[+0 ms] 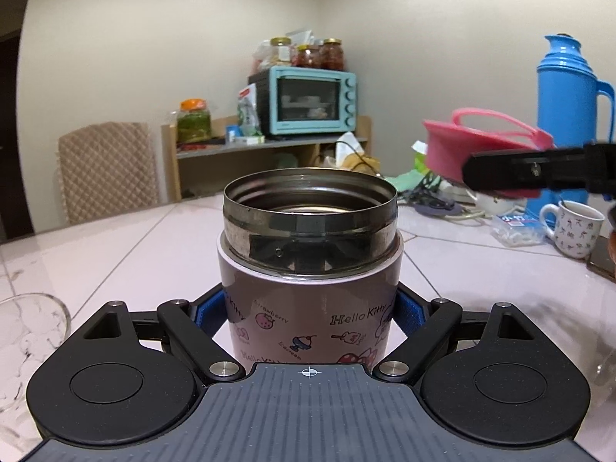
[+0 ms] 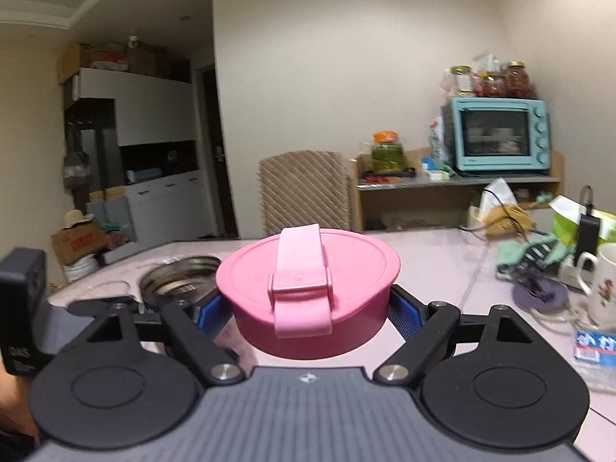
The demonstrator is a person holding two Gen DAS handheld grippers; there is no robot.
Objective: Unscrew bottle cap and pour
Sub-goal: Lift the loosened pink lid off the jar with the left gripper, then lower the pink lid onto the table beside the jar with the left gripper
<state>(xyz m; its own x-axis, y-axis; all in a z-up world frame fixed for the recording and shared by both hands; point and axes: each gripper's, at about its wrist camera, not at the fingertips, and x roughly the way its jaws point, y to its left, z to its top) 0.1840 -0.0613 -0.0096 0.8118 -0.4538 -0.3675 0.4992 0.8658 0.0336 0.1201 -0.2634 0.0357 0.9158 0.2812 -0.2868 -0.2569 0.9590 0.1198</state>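
Pale marble-patterned table (image 1: 115,238) fills the foreground of a cluttered kitchen. Nearest the left wrist camera, the left gripper (image 1: 310,313) is clamped on the flask (image 1: 308,308), its blue pads pressed to both sides of the pink cartoon-printed body. The flask stands upright, long axis vertical, its steel threaded mouth open to the ceiling; its base is hidden behind the gripper's body. To the right and a little higher, the right gripper (image 1: 500,177) enters from the frame edge, one black finger crossing in front of the pink cap (image 1: 485,142), which it carries tilted and clear of the flask.

From the right wrist, that cap (image 2: 308,296) sits squeezed between the right gripper's (image 2: 308,312) blue pads, flat top and folded strap handle facing up, above the table. Just behind it on the left, only the flask's steel rim (image 2: 179,277) shows, its body hidden. The left gripper's housing (image 2: 23,308) is cut off at the left edge.

A glass (image 1: 23,346) is partly cropped at the left view's lower left. Farther back stand a patterned mug (image 1: 575,229) and a blue thermos (image 1: 569,115), seen only from the left wrist. A quilted chair (image 2: 304,192) and a teal oven (image 2: 498,134) on a shelf close the scene, blurred in the right view.
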